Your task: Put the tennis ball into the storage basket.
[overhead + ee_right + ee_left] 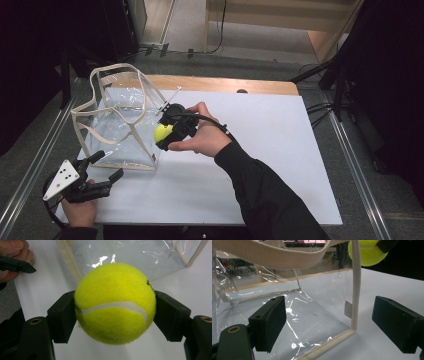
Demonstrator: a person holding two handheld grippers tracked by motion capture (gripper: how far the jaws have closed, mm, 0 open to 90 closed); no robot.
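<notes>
A yellow tennis ball sits clamped between the two black jaws of my right gripper, which hangs above the table beside the right wall of a clear plastic bag with beige webbing trim. The ball is outside the bag, close to its upper edge. My left gripper is open near the bag's front left corner, low over the table, nothing between its pads. In the left gripper view the bag's corner seam stands between the jaws, farther off, and the ball shows top right.
The bag stands open-topped on a white table sheet with a wooden strip along the far edge. Metal rails run along both sides. Cables lie on the floor beyond the table.
</notes>
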